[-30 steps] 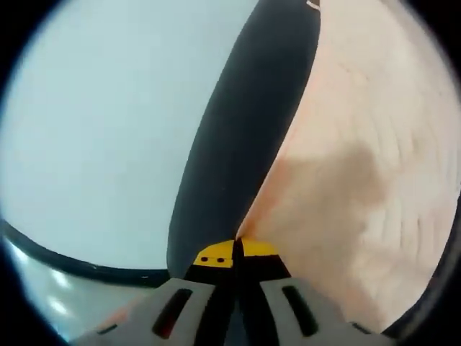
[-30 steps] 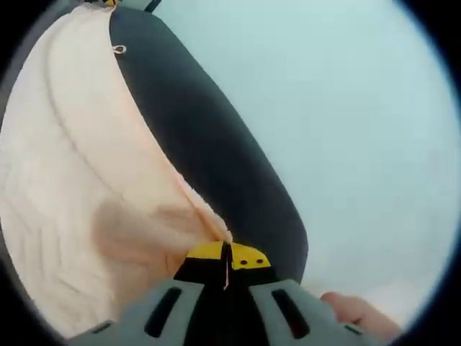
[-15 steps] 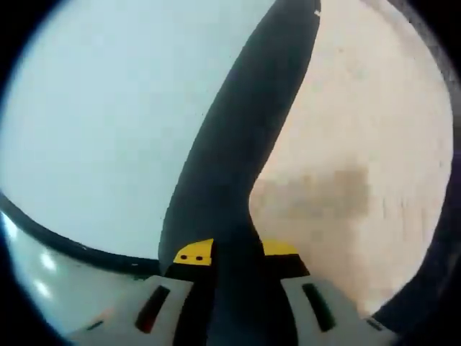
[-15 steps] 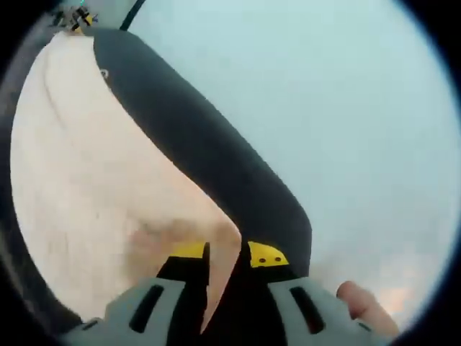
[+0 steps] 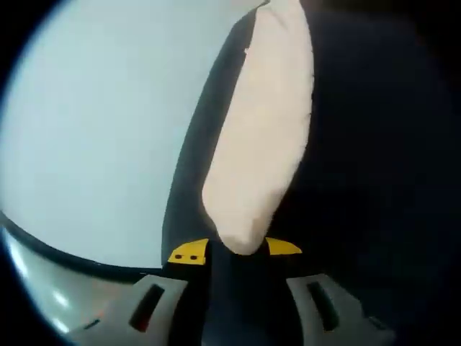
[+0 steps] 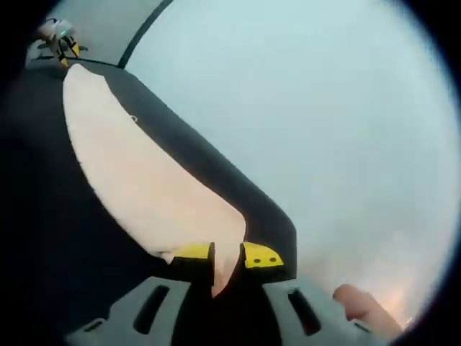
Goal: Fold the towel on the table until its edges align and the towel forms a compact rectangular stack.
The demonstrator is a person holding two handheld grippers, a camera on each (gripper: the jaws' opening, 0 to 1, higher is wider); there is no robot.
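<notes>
Both grippers, left gripper (image 5: 236, 251) and right gripper (image 6: 227, 254), have parted their jaws, releasing the towel (image 5: 261, 130), which now lies mid-frame as a narrower folded strip on the pale table (image 6: 324, 130), suggesting one fold completed.

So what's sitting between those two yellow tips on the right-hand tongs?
In the right gripper view, a corner of the pale towel lies between the parted yellow tips of the right tongs, over the dark mat.
</notes>
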